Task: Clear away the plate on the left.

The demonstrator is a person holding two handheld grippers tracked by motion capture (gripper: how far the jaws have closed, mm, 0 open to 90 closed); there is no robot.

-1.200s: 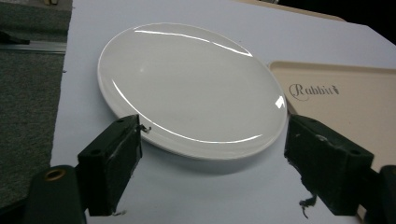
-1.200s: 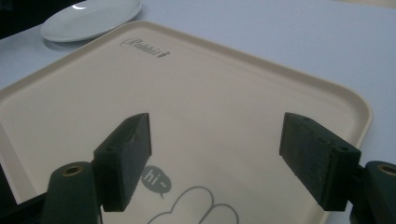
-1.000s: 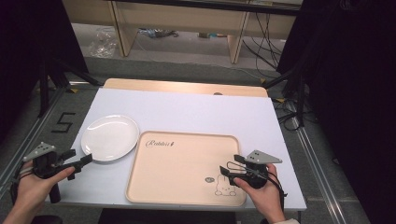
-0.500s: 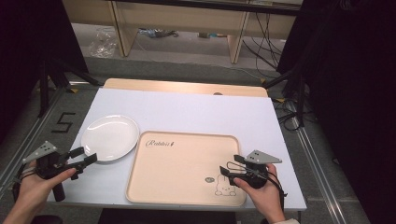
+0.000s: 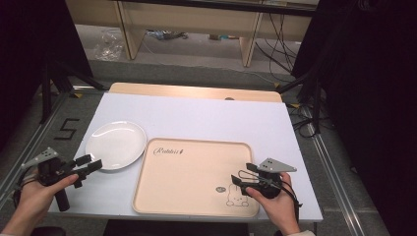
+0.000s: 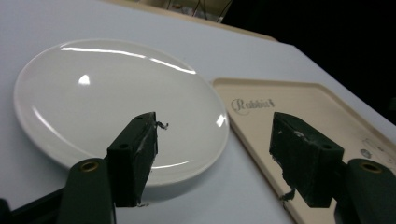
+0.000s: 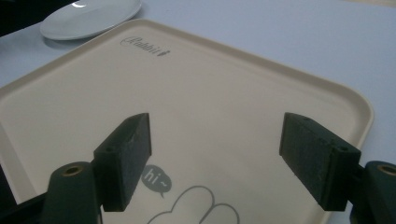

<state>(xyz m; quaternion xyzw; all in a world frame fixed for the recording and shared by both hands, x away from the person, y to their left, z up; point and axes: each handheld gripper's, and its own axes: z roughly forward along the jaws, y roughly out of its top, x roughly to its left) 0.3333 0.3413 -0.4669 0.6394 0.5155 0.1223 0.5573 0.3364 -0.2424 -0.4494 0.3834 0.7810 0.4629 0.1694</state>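
white plate (image 5: 116, 145) bare, beige tray (image 5: 192, 169) beside it bare, left gripper (image 5: 89, 164) at plate's rim

One white plate (image 5: 116, 144) lay on the table (image 5: 196, 115), and one beige tray (image 5: 192, 174) lay beside it. The tray carried one line of script lettering (image 5: 167, 152), one rabbit drawing (image 5: 235, 197) and one small speech bubble (image 5: 221, 188). There were two grippers, the left gripper (image 5: 88, 164) and the right gripper (image 5: 241, 176), each with two black jaws, and two hands holding them. One table bore everything.
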